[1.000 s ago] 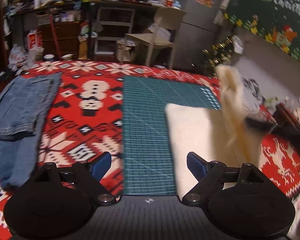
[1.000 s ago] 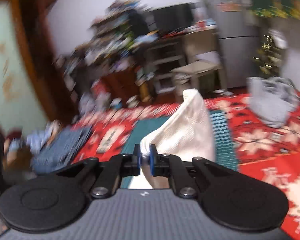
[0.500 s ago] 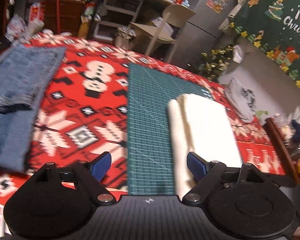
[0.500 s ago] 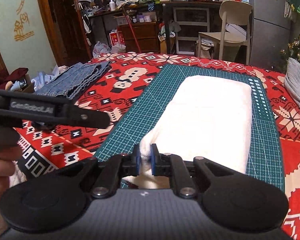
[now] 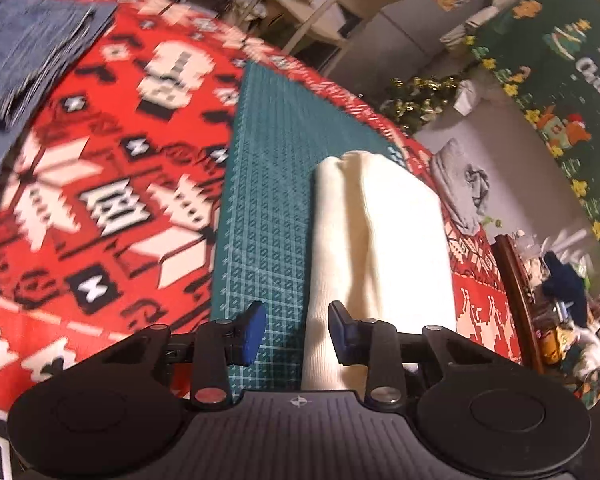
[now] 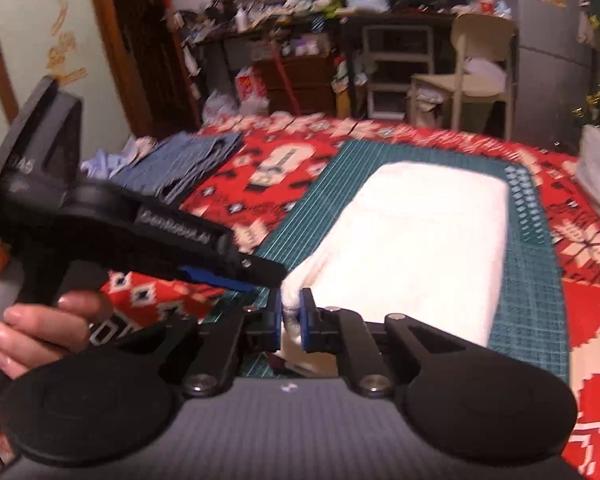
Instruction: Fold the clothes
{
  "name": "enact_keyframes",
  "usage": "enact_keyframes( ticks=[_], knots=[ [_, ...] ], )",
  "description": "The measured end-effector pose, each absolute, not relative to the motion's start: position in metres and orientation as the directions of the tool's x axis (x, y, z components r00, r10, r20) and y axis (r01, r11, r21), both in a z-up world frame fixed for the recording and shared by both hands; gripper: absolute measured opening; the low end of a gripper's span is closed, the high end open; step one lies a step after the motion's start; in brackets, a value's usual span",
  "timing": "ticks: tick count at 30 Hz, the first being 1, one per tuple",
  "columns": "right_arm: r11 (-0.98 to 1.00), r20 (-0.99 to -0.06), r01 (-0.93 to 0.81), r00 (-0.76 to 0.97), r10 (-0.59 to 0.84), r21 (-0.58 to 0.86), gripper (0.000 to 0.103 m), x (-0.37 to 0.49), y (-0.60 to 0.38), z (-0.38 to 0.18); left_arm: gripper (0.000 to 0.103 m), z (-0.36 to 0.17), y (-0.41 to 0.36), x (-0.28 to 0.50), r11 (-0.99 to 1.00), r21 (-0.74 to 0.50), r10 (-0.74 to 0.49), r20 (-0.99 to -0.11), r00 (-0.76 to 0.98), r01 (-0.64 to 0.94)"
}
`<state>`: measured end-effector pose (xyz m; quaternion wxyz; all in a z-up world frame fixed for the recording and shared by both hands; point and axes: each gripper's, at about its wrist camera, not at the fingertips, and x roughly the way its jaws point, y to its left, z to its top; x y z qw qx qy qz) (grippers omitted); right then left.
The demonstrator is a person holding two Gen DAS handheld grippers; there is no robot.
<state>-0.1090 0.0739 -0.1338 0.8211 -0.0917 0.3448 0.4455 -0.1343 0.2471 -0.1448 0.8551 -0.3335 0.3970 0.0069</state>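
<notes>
A: Cream garment (image 6: 428, 236) is lying folded into a long slab on the green cutting mat (image 5: 268, 184), its long axis running straight away from both claws, near end right at them.

B: And the right claw (image 6: 291, 320) is pinching that near left corner, blue pads pressed onto a bunched tuft of the cloth, lifting it slightly off the mat.

A: Left claw (image 5: 296, 332) is hovering spread wide, gripping nothing. It's straddling the garment's left edge, one pad over bare mat, the other over cloth.

B: So both are sitting at the same near corner. In the right wrist view the left claw's body is crossing just beside the pinched tuft, a hand (image 6: 40, 320) wrapped around its handle.

A: Texture-wise it's looking like a soft, thick knit with fine ribbing, edges rolling plump where the layers are doubling. I'd judge it floppy, likely sagging if it's lifted by one corner.

B: The mat is gridded and flat, sitting on a red patterned cloth (image 5: 100, 200) over the table. Folded denim (image 6: 180, 164) is resting off to the left, well apart.

A: Whether another fold is coming or this one's finishing, I can't be calling that.
</notes>
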Motion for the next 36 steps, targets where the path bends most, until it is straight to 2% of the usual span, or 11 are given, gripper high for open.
enact_keyframes(
  ticks=[4, 6, 11, 13, 15, 19, 26, 29, 31, 33, 36],
  knots=[
    [0.584, -0.667, -0.798, 0.355, 0.655, 0.15, 0.01, -0.111, 0.074, -0.145, 0.033, -0.147, 0.25, -0.136, 0.762, -0.591, -0.279, -0.67, 0.688, -0.267],
    [0.581, -0.664, -0.795, 0.34, 0.666, 0.176, 0.016, -0.109, 0.074, -0.146, 0.037, -0.146, 0.249, -0.137, 0.758, -0.605, -0.297, -0.654, 0.696, -0.245],
    [0.569, -0.659, -0.801, 0.329, 0.677, 0.185, 0.021, -0.113, 0.075, -0.147, 0.049, -0.141, 0.238, -0.133, 0.774, -0.604, -0.32, -0.634, 0.704, -0.192],
    [0.565, -0.654, -0.801, 0.321, 0.685, 0.2, 0.025, -0.114, 0.076, -0.147, 0.049, -0.141, 0.232, -0.129, 0.788, -0.589, -0.324, -0.645, 0.692, -0.179],
    [0.56, -0.651, -0.799, 0.308, 0.694, 0.218, 0.026, -0.114, 0.074, -0.145, 0.046, -0.143, 0.226, -0.125, 0.803, -0.569, -0.323, -0.668, 0.67, -0.18],
    [0.559, -0.641, -0.794, 0.303, 0.705, 0.239, 0.025, -0.114, 0.058, -0.132, 0.045, -0.146, 0.219, -0.122, 0.817, -0.552, -0.328, -0.683, 0.652, -0.167],
    [0.635, -0.621, -0.732, 0.384, 0.683, 0.246, 0.026, -0.11, 0.002, -0.108, 0.041, -0.14, 0.219, -0.126, 0.814, -0.561, -0.334, -0.662, 0.67, -0.148],
    [0.669, -0.66, -0.705, 0.388, 0.644, 0.238, 0.035, -0.107, -0.011, -0.114, 0.041, -0.136, 0.218, -0.127, 0.816, -0.566, -0.355, -0.654, 0.668, -0.12],
    [0.69, -0.684, -0.686, 0.389, 0.616, 0.231, 0.036, -0.106, -0.019, -0.119, 0.041, -0.137, 0.215, -0.126, 0.827, -0.548, -0.348, -0.677, 0.649, -0.128],
    [0.711, -0.708, -0.667, 0.389, 0.589, 0.224, 0.043, -0.104, -0.027, -0.123, 0.041, -0.14, 0.214, -0.125, 0.833, -0.533, -0.332, -0.695, 0.638, -0.147],
    [0.739, -0.737, -0.64, 0.394, 0.55, 0.21, 0.044, -0.102, -0.036, -0.13, 0.028, -0.14, 0.214, -0.125, 0.833, -0.526, -0.317, -0.706, 0.633, -0.169]
  ],
)
